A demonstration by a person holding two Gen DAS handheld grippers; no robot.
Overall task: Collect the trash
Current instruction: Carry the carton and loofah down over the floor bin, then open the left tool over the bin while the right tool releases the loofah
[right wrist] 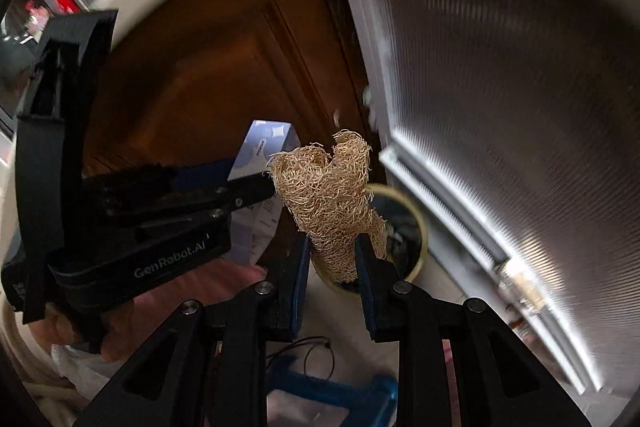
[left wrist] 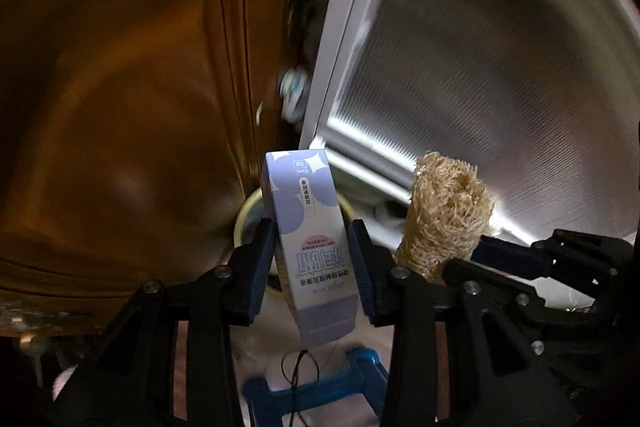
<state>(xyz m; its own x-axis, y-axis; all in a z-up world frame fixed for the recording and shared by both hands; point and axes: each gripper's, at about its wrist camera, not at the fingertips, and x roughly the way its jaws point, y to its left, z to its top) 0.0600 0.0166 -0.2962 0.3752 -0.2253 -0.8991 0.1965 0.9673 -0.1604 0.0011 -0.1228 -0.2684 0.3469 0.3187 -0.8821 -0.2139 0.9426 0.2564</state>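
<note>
Left wrist view. Nearest the camera, the left gripper (left wrist: pixel 312 259) is clamped on a lilac-and-white carton (left wrist: pixel 310 239). The 2 blue pads press the carton's 2 narrow sides at about mid-length, so 1 end projects forward past the fingertips and the other hangs back toward the camera. The printing reads upside down; the carton is therefore held inverted. This grip probably leaves the forward end free to enter an opening first. Directly ahead of the fingertips, partly hidden behind the carton, is the round yellow-rimmed mouth of a bin (left wrist: pixel 250 215). To the right of this gripper, the right gripper enters the view holding a fibrous loofah piece (left wrist: pixel 444 219). A ribbed metal panel (left wrist: pixel 500 87) stands beyond it; a brown wooden door (left wrist: pixel 120 107) is to the left.

Right wrist view. Nearest the camera, the right gripper (right wrist: pixel 332 259) is closed narrowly on the loofah piece (right wrist: pixel 328 199). The pads pinch its lower part, and the soft fibre bulges above them. The bin (right wrist: pixel 416 227) sits just ahead and slightly right of the fingertips, behind the loofah. The left gripper (right wrist: pixel 248 187) lies to the left with the carton (right wrist: pixel 264 143) in its jaws.

Both trash items are carried side by side and aimed at the same bin, which suggests a joint drop; neither item is released yet.
</note>
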